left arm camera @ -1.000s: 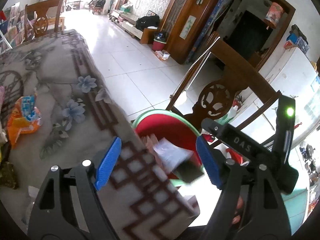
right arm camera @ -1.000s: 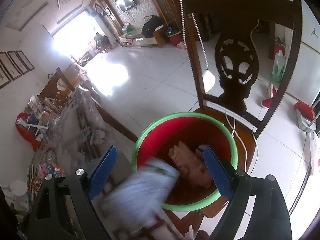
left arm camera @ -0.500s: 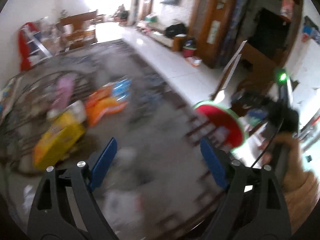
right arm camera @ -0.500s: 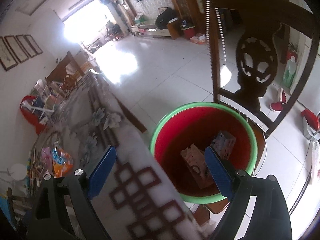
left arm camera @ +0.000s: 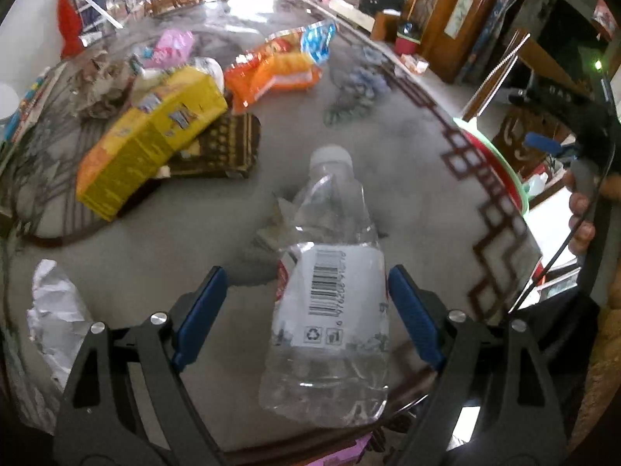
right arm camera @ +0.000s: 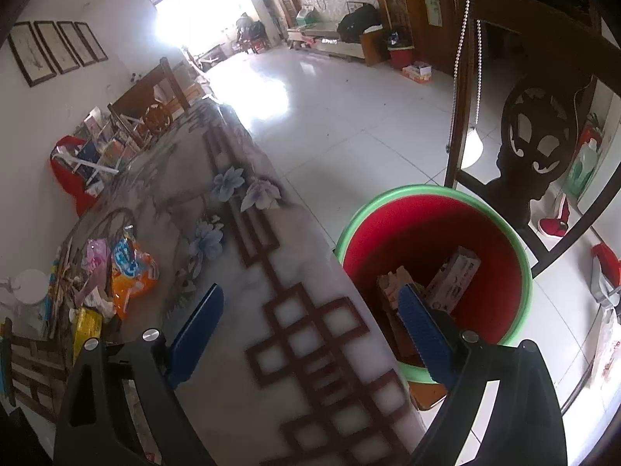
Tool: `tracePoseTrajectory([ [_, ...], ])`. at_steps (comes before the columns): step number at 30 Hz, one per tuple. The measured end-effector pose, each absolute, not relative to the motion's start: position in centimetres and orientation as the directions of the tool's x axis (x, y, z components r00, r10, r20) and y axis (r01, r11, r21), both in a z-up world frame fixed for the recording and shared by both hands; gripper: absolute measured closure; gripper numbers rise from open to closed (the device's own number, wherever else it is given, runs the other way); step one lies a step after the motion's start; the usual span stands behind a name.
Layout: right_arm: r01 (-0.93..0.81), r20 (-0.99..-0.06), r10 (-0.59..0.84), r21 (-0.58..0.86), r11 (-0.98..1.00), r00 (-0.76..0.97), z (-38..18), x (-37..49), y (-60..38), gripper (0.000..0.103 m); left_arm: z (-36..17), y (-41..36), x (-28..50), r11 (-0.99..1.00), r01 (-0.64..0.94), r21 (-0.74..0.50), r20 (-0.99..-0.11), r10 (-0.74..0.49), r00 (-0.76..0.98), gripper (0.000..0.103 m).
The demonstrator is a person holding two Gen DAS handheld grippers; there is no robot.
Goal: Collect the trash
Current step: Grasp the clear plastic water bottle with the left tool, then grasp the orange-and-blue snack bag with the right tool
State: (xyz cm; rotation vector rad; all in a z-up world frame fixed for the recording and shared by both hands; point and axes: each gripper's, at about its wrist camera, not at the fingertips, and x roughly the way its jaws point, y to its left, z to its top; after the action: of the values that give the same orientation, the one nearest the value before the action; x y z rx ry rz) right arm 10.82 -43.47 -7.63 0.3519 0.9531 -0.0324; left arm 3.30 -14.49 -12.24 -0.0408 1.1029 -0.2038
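A clear plastic bottle (left arm camera: 330,295) with a white cap and barcode label lies on the table between the open jaws of my left gripper (left arm camera: 306,322); the pads stand apart from it. My right gripper (right arm camera: 306,330) is open and empty over the table edge, beside a red bucket with a green rim (right arm camera: 520,256) that holds small cartons (right arm camera: 450,279). The bucket rim also shows in the left wrist view (left arm camera: 504,171). More trash lies on the table: a yellow box (left arm camera: 151,136), an orange snack bag (left arm camera: 279,70) and crumpled white paper (left arm camera: 54,318).
The bucket stands on a wooden chair (right arm camera: 539,124) past the table's edge. A brown patterned packet (left arm camera: 221,147) and a pink bag (left arm camera: 174,44) lie farther back. The table (right arm camera: 248,256) has a flowered cloth. White tiled floor (right arm camera: 349,116) lies beyond.
My left gripper swung from the bucket back over the table and now straddles the bottle. The paper that fell from my right gripper has gone into the bucket; the right gripper drew back a little.
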Motion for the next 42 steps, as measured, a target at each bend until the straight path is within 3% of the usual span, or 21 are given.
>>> tracePoseTrajectory([
  [5,0.182,-0.806,0.124,0.276,0.944,0.579,-7.8,10.9,-43.5,0.015,-13.0,-14.9,3.8,0.978,0.151,-0.142,-0.886,-0.194,0.422,0.027],
  [8,0.170,-0.807,0.128,0.271,0.947,0.577,-7.8,11.0,-42.8,0.015,-13.4,-15.0,4.1,0.975,0.158,-0.159,-0.887,-0.211,0.411,0.049],
  [9,0.162,-0.806,0.131,0.271,0.949,0.578,-7.8,11.1,-42.5,0.015,-13.5,-14.9,4.1,0.974,0.158,-0.163,-0.886,-0.215,0.410,0.050],
  [19,-0.059,-0.757,0.237,0.254,0.965,0.609,-6.3,13.4,-33.9,0.015,-13.0,-10.9,3.8,0.975,0.088,-0.205,-0.862,-0.222,0.457,0.050],
  [23,-0.160,-0.753,0.377,0.348,0.924,0.540,-6.9,15.9,-29.4,0.015,-13.2,-9.8,3.6,0.978,0.075,-0.194,-0.861,-0.206,0.465,0.050],
  [27,-0.173,-0.757,0.424,0.392,0.903,0.497,-7.8,18.2,-26.1,0.015,-13.4,-9.4,3.5,0.974,0.085,-0.210,-0.858,-0.225,0.461,0.050],
  [31,-0.177,-0.761,0.414,0.378,0.909,0.500,-8.3,20.0,-23.5,0.014,-13.5,-9.0,3.2,0.973,0.090,-0.211,-0.855,-0.229,0.465,0.050],
  [35,-0.209,-0.800,0.340,0.270,0.940,0.494,-9.3,21.7,-21.9,0.013,-13.5,-9.3,3.1,0.976,0.099,-0.194,-0.856,-0.218,0.469,0.050],
  [38,-0.215,-0.802,0.357,0.287,0.934,0.480,-10.2,22.6,-22.0,0.013,-13.7,-9.6,3.3,0.976,0.108,-0.187,-0.860,-0.216,0.463,0.045],
  [40,-0.222,-0.802,0.372,0.301,0.927,0.467,-10.5,23.1,-22.0,0.013,-14.0,-9.8,3.4,0.975,0.116,-0.188,-0.862,-0.221,0.456,0.032],
  [42,-0.225,-0.807,0.375,0.303,0.926,0.456,-10.7,23.6,-21.8,0.016,-14.1,-10.0,3.5,0.975,0.126,-0.184,-0.864,-0.221,0.452,0.030],
])
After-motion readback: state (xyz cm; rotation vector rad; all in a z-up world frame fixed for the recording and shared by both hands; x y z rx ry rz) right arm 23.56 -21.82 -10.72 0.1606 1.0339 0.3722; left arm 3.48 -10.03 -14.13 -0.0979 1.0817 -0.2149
